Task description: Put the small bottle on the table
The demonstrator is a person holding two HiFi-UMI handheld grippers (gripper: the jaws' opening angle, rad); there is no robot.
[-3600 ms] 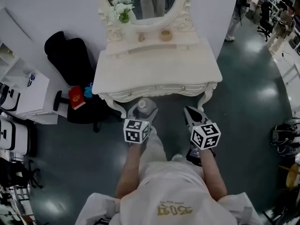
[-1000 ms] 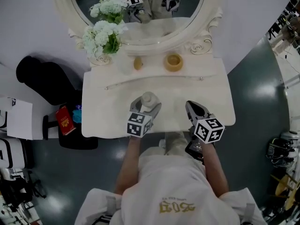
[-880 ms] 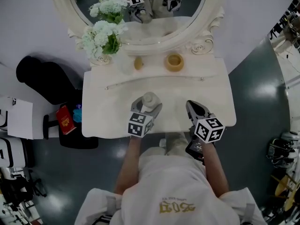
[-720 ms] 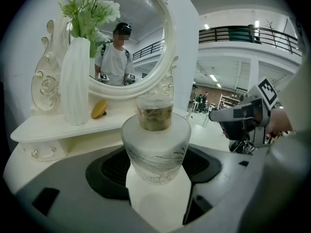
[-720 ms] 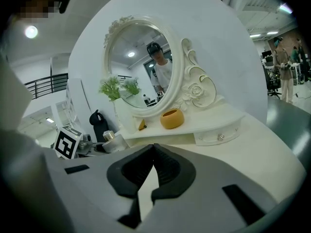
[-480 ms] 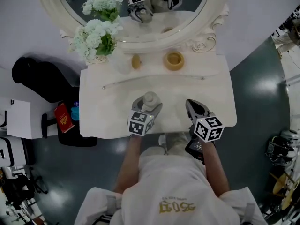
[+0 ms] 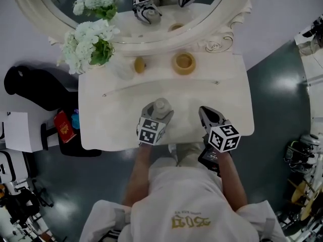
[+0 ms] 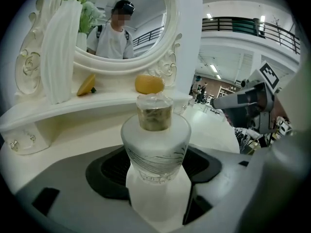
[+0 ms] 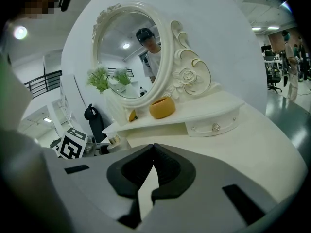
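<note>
Though over the desk's front edge, bottle not yet released from left fingers; right fingers closed, empty.

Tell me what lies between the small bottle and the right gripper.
Nothing: in the head view, only bare white tabletop separates the small bottle, held in the left gripper, from the shut right gripper.

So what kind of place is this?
Probably a pretend bedroom corner set up inside a big office hall: a white dressing table, its oval mirror and white flowers, with office chairs on the open floor nearby.
</note>
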